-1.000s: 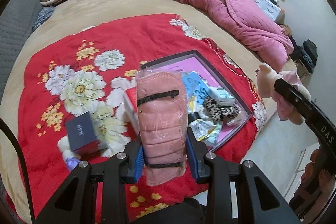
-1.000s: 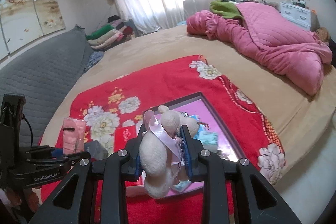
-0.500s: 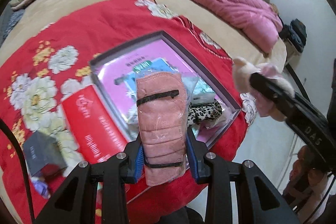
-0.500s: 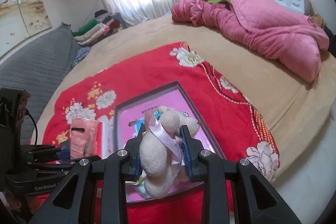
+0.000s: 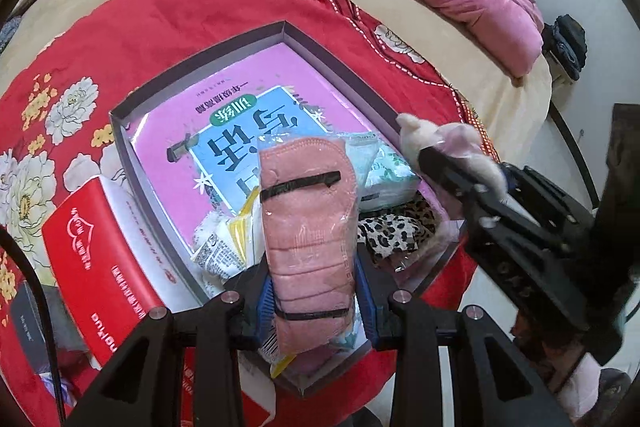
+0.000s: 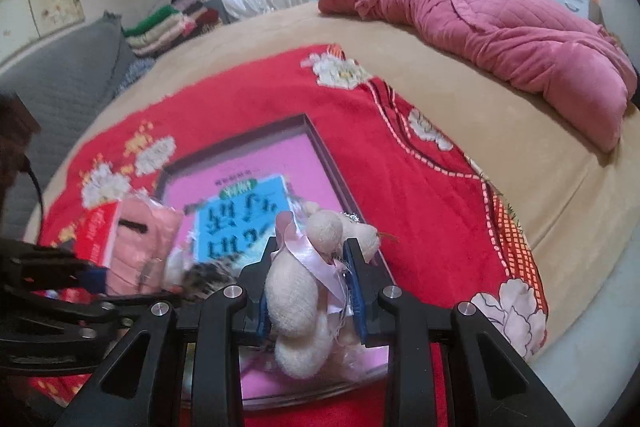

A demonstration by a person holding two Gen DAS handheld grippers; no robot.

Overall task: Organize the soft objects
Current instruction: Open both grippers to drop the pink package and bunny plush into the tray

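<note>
My left gripper point(image 5: 316, 303) is shut on a pink face mask in clear wrap point(image 5: 308, 223), held above the near end of a shallow purple box point(image 5: 200, 47). The mask also shows in the right wrist view point(image 6: 140, 247). My right gripper point(image 6: 310, 299) is shut on a cream plush toy with a pink ribbon point(image 6: 300, 283), held over the box's near right side point(image 6: 320, 139). The toy shows in the left wrist view point(image 5: 448, 147). The box holds a pink and blue book point(image 5: 240, 131), a tissue pack point(image 5: 384, 171), a leopard-print item point(image 5: 396, 231) and small packets point(image 5: 228, 235).
A red box point(image 5: 92, 259) lies left of the purple box on the red floral blanket point(image 5: 160, 7). A dark small box point(image 5: 28, 315) sits further left. A pink quilt point(image 6: 500, 19) lies at the far right of the bed. Folded clothes point(image 6: 168, 23) are stacked at the back.
Both grippers moved forward and down over the purple box, each keeping its hold. The box now fills more of both views.
</note>
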